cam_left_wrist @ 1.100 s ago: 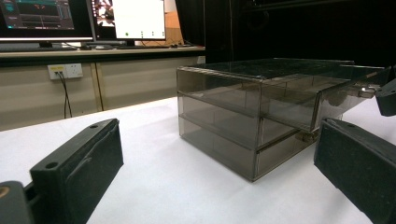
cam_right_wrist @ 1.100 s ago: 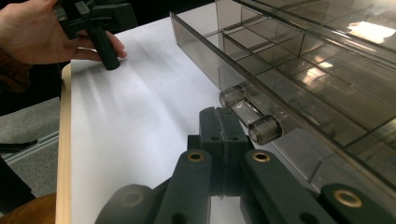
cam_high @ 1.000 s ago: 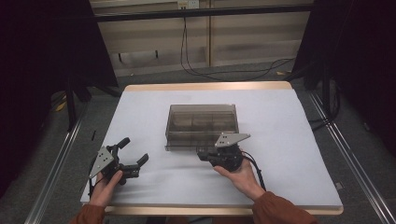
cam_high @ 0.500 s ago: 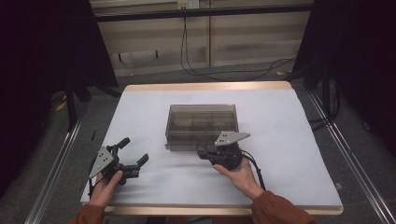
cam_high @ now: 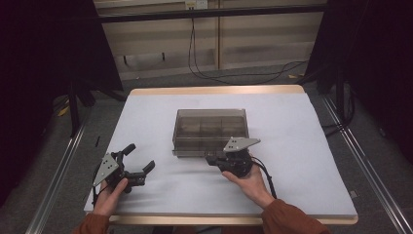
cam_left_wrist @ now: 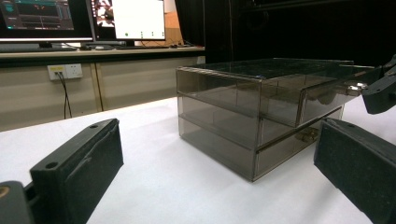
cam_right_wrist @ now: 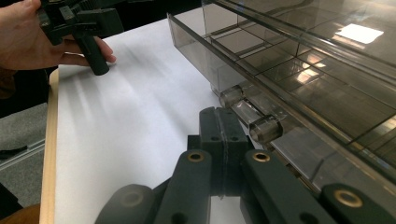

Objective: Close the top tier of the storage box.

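no readable text, labels or numbers — monitor screens too blurred

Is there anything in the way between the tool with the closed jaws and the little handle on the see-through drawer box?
Nothing visible is. The right tool, jaws shut, sits right beside the clear handle of the upper drawer, with no object between them. Only bare white table lies around the drawer box. The left tool stays off to the side, open.

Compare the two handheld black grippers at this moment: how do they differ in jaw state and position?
The left gripper has its jaws spread wide, with nothing between them; the right gripper has its jaws shut together. The left gripper sits apart from the smoky transparent plastic drawer box, while the right gripper's tips are at the box's front, beside a clear drawer handle. Both rest low over the white table.
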Available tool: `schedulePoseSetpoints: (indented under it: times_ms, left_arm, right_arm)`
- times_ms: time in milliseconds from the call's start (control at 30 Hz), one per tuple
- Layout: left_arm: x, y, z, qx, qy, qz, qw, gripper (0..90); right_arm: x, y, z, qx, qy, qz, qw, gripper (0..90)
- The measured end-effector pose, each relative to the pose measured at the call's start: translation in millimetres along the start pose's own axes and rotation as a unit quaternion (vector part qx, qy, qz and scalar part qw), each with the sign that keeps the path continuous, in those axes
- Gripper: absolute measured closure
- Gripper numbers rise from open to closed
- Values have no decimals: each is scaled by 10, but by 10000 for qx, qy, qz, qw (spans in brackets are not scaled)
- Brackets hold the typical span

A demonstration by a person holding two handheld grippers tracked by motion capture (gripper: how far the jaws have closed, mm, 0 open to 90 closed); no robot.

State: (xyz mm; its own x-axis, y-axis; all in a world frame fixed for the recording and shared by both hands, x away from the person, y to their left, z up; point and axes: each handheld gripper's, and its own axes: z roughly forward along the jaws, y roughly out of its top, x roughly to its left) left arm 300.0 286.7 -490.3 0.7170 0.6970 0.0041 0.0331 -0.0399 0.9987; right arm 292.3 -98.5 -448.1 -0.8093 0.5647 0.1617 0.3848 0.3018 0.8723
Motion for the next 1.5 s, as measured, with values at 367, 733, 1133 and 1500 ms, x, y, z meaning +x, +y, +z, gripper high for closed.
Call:
schedulePoseSetpoints:
  times_ms: [367,733,1133,1500]
  left_arm:
    - [-5,-1,5,-31,1,-44,10000,12]
    - [-1,-1,7,-38,19,-42,10000,12]
    - [2,-1,5,-18,22,-23,10000,12]
    - [2,0,5,-17,22,-21,10000,12]
  right_arm:
    - [-40,11,-4,-47,-45,19,10000,900]
    - [-78,46,13,-38,-51,23,10000,900]
    - [-89,57,29,-15,-75,37,10000,900]
    - [-120,54,64,-7,-125,63,9999,900]
